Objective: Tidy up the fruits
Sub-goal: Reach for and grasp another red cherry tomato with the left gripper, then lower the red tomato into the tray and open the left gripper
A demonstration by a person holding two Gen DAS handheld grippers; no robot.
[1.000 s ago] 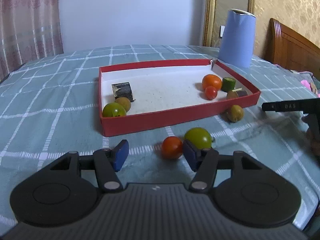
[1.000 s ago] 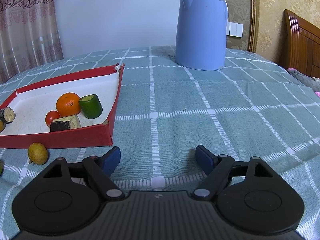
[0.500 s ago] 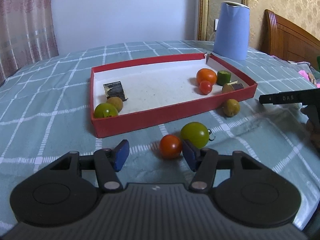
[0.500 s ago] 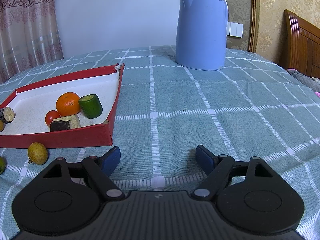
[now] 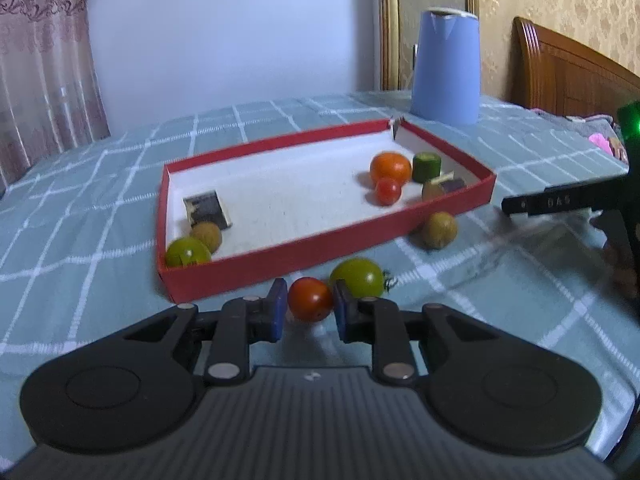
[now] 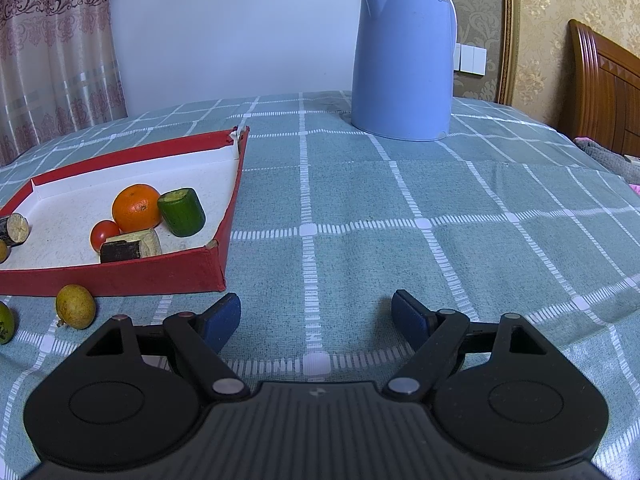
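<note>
My left gripper [image 5: 310,305] sits low on the checked cloth, its jaws closing, with both blue pads touching the sides of a red tomato [image 5: 311,297]. A green tomato [image 5: 358,278] lies just behind the right pad. A brown round fruit [image 5: 439,230] rests against the front wall of the red tray [image 5: 320,252]. Inside the tray are an orange [image 5: 390,167], a small red tomato [image 5: 387,191], a cucumber piece [image 5: 426,167] and several other pieces. My right gripper [image 6: 316,312] stands open over bare cloth, right of the tray [image 6: 120,276].
A blue kettle [image 6: 404,56] stands at the back of the table, behind the tray's far right corner. A wooden headboard [image 6: 604,92] rises at the right. A curtain [image 6: 56,52] hangs at the left. The brown fruit [image 6: 75,306] lies left of my right gripper.
The left jaws have come together around the red tomato, which earlier lay loose near the right pad. The left view has tilted slightly. The right gripper has not moved.
</note>
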